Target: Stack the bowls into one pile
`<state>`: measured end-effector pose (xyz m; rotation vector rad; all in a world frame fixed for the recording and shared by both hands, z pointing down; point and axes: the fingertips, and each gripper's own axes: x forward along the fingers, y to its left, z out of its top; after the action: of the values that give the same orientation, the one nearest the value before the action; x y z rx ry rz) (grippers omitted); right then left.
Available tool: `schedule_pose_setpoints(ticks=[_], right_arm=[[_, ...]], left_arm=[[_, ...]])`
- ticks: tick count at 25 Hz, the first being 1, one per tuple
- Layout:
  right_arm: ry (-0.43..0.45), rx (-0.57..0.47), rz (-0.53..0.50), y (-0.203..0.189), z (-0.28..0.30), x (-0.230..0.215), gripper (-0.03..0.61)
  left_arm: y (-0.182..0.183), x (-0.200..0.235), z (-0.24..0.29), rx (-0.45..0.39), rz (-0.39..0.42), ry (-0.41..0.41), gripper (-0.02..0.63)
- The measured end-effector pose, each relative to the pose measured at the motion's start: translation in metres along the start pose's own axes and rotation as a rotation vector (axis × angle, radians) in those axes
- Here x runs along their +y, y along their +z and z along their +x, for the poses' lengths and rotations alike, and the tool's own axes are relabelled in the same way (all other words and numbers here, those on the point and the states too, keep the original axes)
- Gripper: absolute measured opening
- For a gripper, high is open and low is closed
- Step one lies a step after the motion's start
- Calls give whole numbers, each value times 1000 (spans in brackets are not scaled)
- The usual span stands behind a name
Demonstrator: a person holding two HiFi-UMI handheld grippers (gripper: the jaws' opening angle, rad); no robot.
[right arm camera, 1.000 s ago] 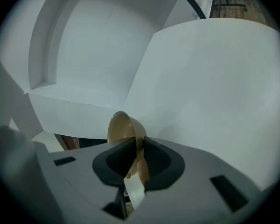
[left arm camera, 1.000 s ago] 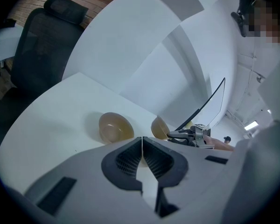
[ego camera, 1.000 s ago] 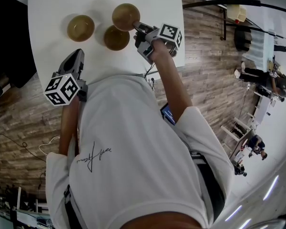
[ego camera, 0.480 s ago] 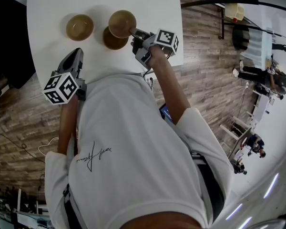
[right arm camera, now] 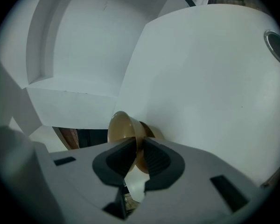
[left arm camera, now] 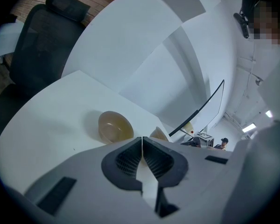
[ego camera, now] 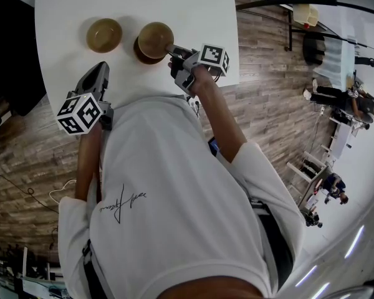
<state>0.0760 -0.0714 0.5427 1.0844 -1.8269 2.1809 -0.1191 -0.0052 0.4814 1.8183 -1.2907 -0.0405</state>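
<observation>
The right gripper (ego camera: 172, 48) clamps one bowl (ego camera: 154, 36) by its rim, over a second bowl (ego camera: 139, 50) mid-surface (ego camera: 68, 5), probably not seated. The third bowl (ego camera: 104, 35) waits leftward, and the left gripper (ego camera: 101, 68) is closed, empty.

I wear a white short-sleeved T-shirt (ego camera: 174, 167) with a thin black handwritten scrawl (ego camera: 120, 204) on it. A dark band (ego camera: 275, 238) runs across it lower down. My left gripper (ego camera: 100, 68) and right gripper (ego camera: 172, 47) are grey moulded shells, and each carries a cube (ego camera: 81, 113) faced with black-and-white square markers. My fingers (left arm camera: 129, 160) are dark grey wedge-shaped pads with a fine ribbed grid on their inner faces. Flat dark rectangular insets (left arm camera: 56, 195) sit in the pale grey housing on either side.
</observation>
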Motion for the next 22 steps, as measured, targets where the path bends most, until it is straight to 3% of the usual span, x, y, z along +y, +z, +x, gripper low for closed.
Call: schedule_pose_setpoints(ticks=[22], right_arm=[[-58,39,-26,-15,5,-9,55]], left_arm=[[2,0,-1,-8,-14,-19,9]])
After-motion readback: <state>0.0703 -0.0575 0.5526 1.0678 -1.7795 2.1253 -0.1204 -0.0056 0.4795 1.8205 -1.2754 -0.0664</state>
